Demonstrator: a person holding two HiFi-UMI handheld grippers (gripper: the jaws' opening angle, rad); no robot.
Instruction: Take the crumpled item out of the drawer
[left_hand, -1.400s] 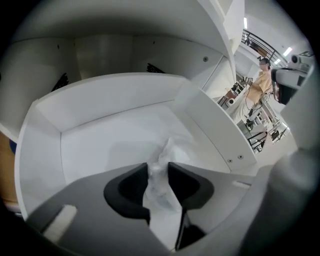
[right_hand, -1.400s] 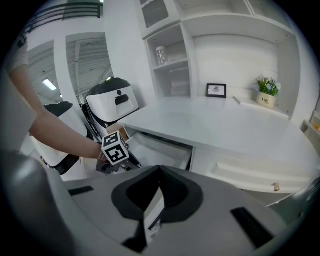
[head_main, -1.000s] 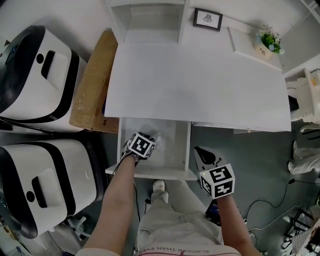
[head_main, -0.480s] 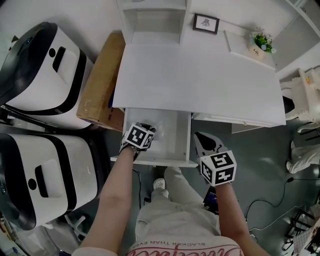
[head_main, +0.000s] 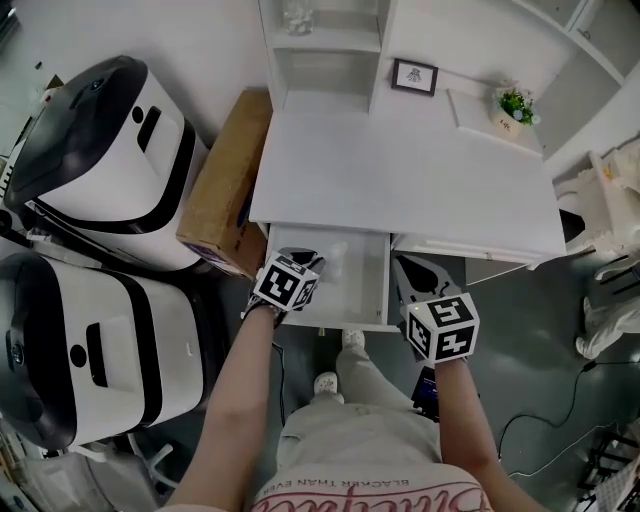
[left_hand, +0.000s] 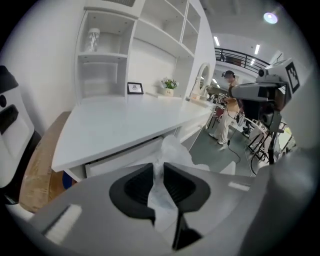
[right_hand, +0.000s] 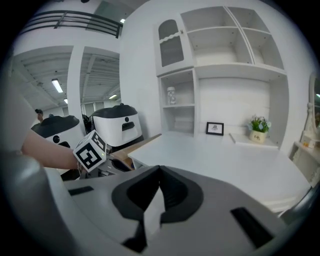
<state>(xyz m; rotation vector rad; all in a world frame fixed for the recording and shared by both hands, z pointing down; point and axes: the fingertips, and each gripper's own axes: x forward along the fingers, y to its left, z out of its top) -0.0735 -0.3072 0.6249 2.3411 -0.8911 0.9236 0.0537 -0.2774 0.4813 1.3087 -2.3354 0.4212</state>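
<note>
The crumpled item (left_hand: 171, 149) is a wad of clear plastic film. My left gripper (left_hand: 159, 169) is shut on it and holds it up in front of the white desk (left_hand: 115, 127). In the head view the left gripper (head_main: 318, 263) carries the plastic (head_main: 336, 260) above the open white drawer (head_main: 368, 292). My right gripper (head_main: 404, 270) hovers just right of the drawer's front corner. In its own view the right gripper (right_hand: 159, 171) has its jaws together with nothing between them. The left gripper's marker cube (right_hand: 91, 152) shows at the left of that view.
A brown cardboard box (head_main: 226, 192) leans beside the desk's left end, with two big white-and-black machines (head_main: 105, 150) further left. On the desk's far edge stand a small picture frame (head_main: 413, 76) and a potted plant (head_main: 515, 102). Shelves (right_hand: 220, 45) rise behind.
Both grippers have risen. The left one has lifted the crumpled plastic from inside the drawer to above it, still shut on it. The head view has pulled back and shifted.
</note>
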